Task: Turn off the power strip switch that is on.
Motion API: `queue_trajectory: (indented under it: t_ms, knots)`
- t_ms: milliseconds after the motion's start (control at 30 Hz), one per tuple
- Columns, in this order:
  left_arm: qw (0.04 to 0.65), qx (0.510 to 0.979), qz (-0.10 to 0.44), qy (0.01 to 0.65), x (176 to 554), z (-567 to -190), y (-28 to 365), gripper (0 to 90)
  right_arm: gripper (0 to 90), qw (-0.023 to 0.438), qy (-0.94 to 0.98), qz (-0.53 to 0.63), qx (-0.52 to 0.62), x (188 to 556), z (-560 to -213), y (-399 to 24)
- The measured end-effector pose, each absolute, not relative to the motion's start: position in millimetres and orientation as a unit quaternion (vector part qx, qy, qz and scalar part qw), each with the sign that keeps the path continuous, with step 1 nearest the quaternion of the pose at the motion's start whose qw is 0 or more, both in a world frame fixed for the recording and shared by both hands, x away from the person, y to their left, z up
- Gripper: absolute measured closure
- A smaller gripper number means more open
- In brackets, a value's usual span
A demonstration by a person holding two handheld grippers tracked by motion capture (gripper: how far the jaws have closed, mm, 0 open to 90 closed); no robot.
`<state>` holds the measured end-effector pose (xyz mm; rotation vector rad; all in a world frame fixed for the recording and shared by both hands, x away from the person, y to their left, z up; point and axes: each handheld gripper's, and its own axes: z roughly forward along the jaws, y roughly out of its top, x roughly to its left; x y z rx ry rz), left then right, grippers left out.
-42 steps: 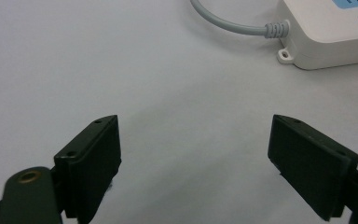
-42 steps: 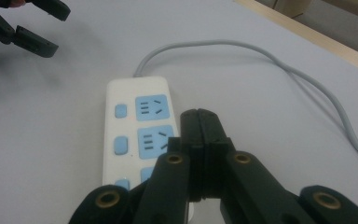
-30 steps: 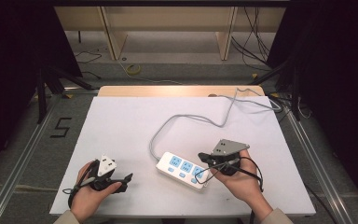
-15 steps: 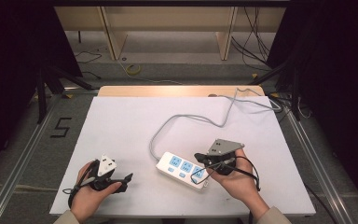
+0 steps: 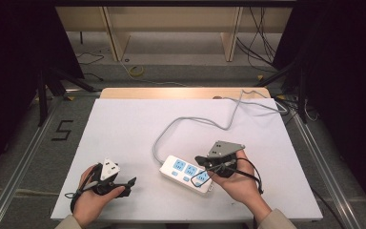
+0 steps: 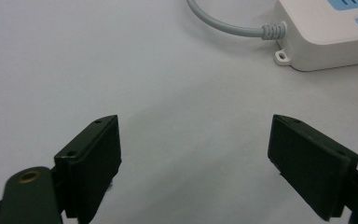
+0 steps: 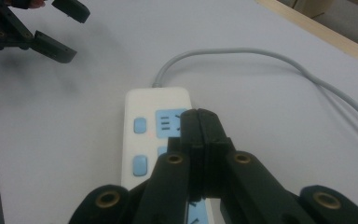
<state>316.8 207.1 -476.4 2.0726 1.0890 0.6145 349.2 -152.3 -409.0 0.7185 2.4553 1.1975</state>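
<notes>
**Hovering closed fingers over a power strip**

Resting flat on the white worktop [image 5: 124, 124], near its front edge and a little right of centre: white power strip [image 5: 187, 173] with blue sockets and blue buttons. Running off from its far end in a loop toward the back right corner: grey cable [image 5: 195, 121].

Held in the right hand, right gripper [image 5: 201, 160] with fingers pressed shut against each other, nothing between them. Seen along them in the right gripper view, tips poised over a blue socket panel, just beside two blue buttons [image 7: 140, 125]. Contact with the strip's face impossible to judge.

Held low in the left hand at the front left of the worktop, left gripper [image 5: 131, 183] with fingers spread wide, gripping nothing. Pointing toward the strip, yet well apart from it, with bare worktop in between. Visible in the left gripper view beyond the open fingers: the strip's cable end with its ribbed collar and a small mounting lug.
</notes>
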Motion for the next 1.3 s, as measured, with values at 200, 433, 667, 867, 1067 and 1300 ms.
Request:
queue_trajectory:
  t_ms: [200, 433, 667, 867, 1067, 1300]
  knots:
    - [0.353, 0.801, 0.237, 0.421, 316.7, -476.3, 206.9, 16.9, 90.0, 0.154, 0.862, 0.415, 0.246, 350.9, -411.0, -147.7]
    - [0.353, 0.802, 0.238, 0.419, 316.7, -476.1, 206.9, 16.9, 90.0, 0.149, 0.866, 0.412, 0.242, 352.0, -412.4, -143.5]
    - [0.353, 0.802, 0.239, 0.419, 316.9, -476.2, 206.8, 17.0, 90.0, 0.145, 0.869, 0.408, 0.237, 353.1, -414.6, -138.1]
    - [0.353, 0.802, 0.239, 0.418, 316.7, -476.0, 206.5, 16.9, 90.0, 0.142, 0.871, 0.406, 0.236, 353.9, -415.1, -134.8]
    - [0.354, 0.802, 0.239, 0.418, 316.6, -475.7, 206.4, 17.0, 90.0, 0.140, 0.872, 0.406, 0.234, 355.1, -415.5, -131.7]
    - [0.354, 0.802, 0.239, 0.418, 316.7, -475.7, 206.3, 17.0, 90.0, 0.138, 0.874, 0.403, 0.233, 356.3, -416.5, -128.5]
